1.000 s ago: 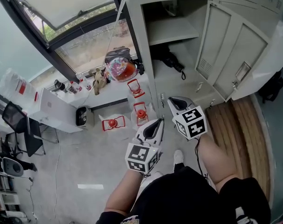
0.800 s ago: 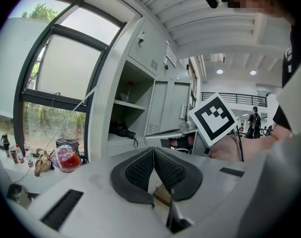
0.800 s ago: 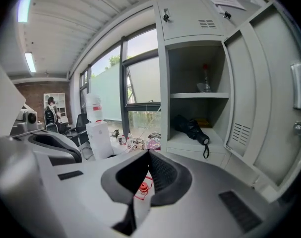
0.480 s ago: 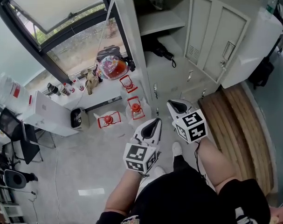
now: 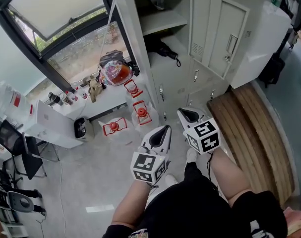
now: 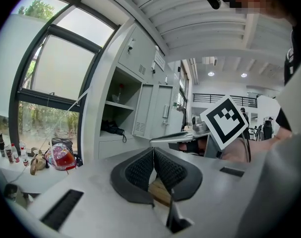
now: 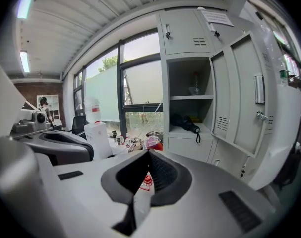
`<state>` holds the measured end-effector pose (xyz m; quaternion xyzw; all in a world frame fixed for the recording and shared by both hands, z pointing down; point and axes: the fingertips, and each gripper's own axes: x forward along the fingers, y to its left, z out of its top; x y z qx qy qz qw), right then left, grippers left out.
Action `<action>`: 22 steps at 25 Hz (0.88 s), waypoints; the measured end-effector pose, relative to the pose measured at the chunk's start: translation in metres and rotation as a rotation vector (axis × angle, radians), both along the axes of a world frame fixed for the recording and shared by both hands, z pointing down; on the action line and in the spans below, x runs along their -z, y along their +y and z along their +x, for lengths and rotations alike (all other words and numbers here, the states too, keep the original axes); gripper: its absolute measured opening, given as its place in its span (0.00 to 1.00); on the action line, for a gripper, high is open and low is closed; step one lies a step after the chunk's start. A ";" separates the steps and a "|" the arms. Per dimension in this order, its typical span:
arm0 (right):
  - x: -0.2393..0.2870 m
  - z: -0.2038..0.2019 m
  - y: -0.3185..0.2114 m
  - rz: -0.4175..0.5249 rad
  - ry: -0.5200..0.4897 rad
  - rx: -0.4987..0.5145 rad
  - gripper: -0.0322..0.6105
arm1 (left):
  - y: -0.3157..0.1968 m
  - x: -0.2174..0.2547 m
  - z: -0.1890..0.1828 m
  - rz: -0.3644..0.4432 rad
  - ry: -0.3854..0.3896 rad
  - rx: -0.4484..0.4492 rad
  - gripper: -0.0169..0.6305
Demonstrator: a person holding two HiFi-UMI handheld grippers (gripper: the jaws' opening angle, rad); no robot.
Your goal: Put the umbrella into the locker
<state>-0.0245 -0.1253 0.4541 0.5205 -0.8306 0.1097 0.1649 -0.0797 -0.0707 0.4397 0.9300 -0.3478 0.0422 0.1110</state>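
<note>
A folded black umbrella (image 5: 160, 47) lies on the lower shelf of the open locker (image 5: 162, 21), its strap hanging over the shelf edge. It also shows in the left gripper view (image 6: 112, 128) and in the right gripper view (image 7: 186, 122). My left gripper (image 5: 166, 129) and right gripper (image 5: 186, 112) are held side by side in front of my body, well short of the locker. Both are shut with nothing between the jaws: the left gripper (image 6: 153, 150) and the right gripper (image 7: 149, 152) each show their pads meeting at the tip.
The locker door (image 5: 217, 31) stands swung open to the right. Left of the locker, a low table (image 5: 103, 100) by the window carries bags and bottles. Red lanterns (image 5: 142, 112) stand on the floor beneath it. Wooden boards (image 5: 259, 128) lie at the right, and a black chair (image 5: 14, 143) at the left.
Both grippers, still shut, have drawn back from the locker together. In the head view the locker and umbrella have shifted up and left. The umbrella has not moved on its shelf.
</note>
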 end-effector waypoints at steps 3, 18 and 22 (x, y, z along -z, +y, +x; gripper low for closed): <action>0.002 0.001 0.008 0.007 -0.001 -0.009 0.13 | 0.007 0.002 0.000 0.010 0.000 -0.008 0.05; 0.009 0.000 0.014 0.023 -0.004 -0.009 0.13 | 0.008 0.009 0.000 0.027 0.007 -0.007 0.05; 0.007 0.001 0.013 0.019 -0.002 -0.009 0.13 | 0.008 0.007 0.001 0.021 0.006 -0.007 0.05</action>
